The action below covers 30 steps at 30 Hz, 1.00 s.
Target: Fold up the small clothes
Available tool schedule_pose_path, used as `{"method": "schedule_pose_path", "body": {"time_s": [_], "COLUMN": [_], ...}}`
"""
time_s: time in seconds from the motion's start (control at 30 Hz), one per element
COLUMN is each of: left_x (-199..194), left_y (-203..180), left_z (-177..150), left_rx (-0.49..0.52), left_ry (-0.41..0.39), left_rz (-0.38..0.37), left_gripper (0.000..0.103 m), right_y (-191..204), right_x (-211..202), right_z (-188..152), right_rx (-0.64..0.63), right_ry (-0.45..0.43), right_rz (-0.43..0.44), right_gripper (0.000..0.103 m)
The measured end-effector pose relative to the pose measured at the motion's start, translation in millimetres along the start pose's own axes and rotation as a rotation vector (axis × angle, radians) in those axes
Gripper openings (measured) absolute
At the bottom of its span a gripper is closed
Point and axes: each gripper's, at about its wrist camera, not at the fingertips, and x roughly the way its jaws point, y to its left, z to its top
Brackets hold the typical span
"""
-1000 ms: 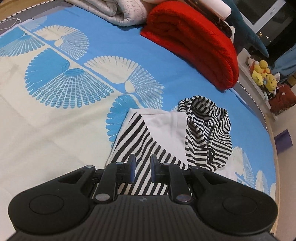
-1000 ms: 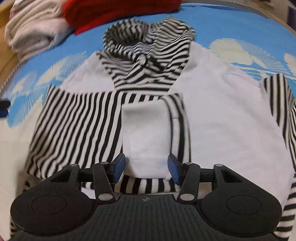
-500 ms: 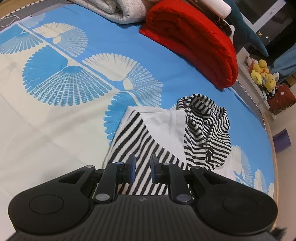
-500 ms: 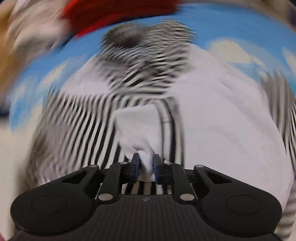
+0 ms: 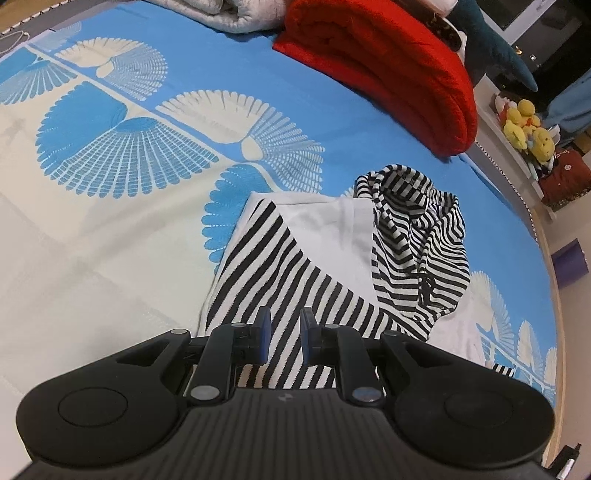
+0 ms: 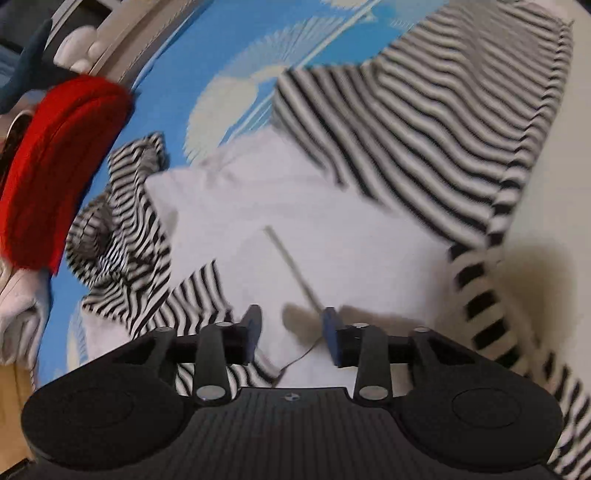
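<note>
A small white hoodie (image 5: 325, 229) with black-and-white striped sleeves and hood lies on the blue patterned bedspread (image 5: 129, 155). One striped sleeve (image 5: 295, 288) is folded across the body. My left gripper (image 5: 283, 328) hovers over that sleeve, its jaws a narrow gap apart with nothing between them. In the right wrist view the hoodie (image 6: 314, 221) fills the frame, blurred. My right gripper (image 6: 291, 325) is open just above the white body, by a fold edge. The other striped sleeve (image 6: 424, 122) lies to the upper right. The striped hood (image 6: 122, 229) is at left.
A rolled red blanket (image 5: 388, 70) and a grey-white blanket (image 5: 236, 14) lie at the head of the bed. Yellow plush toys (image 5: 528, 125) sit on a shelf beyond the bed edge. The red blanket also shows in the right wrist view (image 6: 55, 158).
My right gripper shut on the white cuff half a second ago, then opened, let go and swung right over the hoodie. My left gripper has hardly moved.
</note>
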Motion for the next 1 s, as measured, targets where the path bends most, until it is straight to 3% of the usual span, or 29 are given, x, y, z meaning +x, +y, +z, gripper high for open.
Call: {"method": "schedule_pose_path", "body": {"time_s": [0.17, 0.23, 0.27, 0.47, 0.57, 0.67, 0.77, 0.83, 0.9, 0.97, 1.0], "left_x": [4.2, 6.0, 7.0, 18.3, 34.4, 53.8, 58.4, 51.3, 46.5, 50.0, 54.9], "left_y": [-0.8, 0.3, 1.3, 6.2, 9.2, 15.2, 14.7, 9.8, 3.5, -2.8, -4.1], "left_z": [-2.0, -2.5, -2.8, -9.3, -19.4, -32.5, -38.1, -37.2, -39.1, -44.5, -48.4], "left_rx": [0.014, 0.019, 0.019, 0.027, 0.048, 0.036, 0.053, 0.054, 0.059, 0.074, 0.077], "left_ry": [0.015, 0.02, 0.022, 0.055, 0.108, 0.182, 0.201, 0.182, 0.167, 0.186, 0.206], "left_rz": [0.002, 0.004, 0.006, 0.016, 0.018, 0.038, 0.071, 0.062, 0.039, 0.031, 0.035], "left_gripper": [0.016, 0.016, 0.016, 0.016, 0.016, 0.016, 0.016, 0.016, 0.016, 0.017, 0.018], "right_y": [-4.4, 1.5, 3.5, 9.6, -8.0, -24.5, -13.1, -0.8, 8.2, 11.3, 6.4], "right_x": [7.3, 7.1, 4.9, -41.0, -35.8, -17.4, -27.9, -37.0, -38.1, -25.3, -18.4], "right_z": [-4.4, -3.7, -2.9, 2.3, 6.9, 10.2, 8.5, 11.7, 13.9, 15.5, 14.7], "right_rx": [0.002, -0.025, -0.036, -0.029, 0.04, 0.114, 0.042, -0.028, -0.083, -0.103, -0.092], "right_ry": [0.011, -0.004, -0.018, -0.217, -0.199, -0.103, -0.165, -0.219, -0.2, -0.108, -0.059], "right_rz": [-0.037, -0.028, -0.01, 0.079, -0.007, -0.089, -0.09, -0.032, 0.036, 0.086, 0.086], "right_gripper": [0.041, 0.012, 0.004, 0.003, 0.003, 0.005, 0.007, 0.009, 0.038, 0.048, 0.048]}}
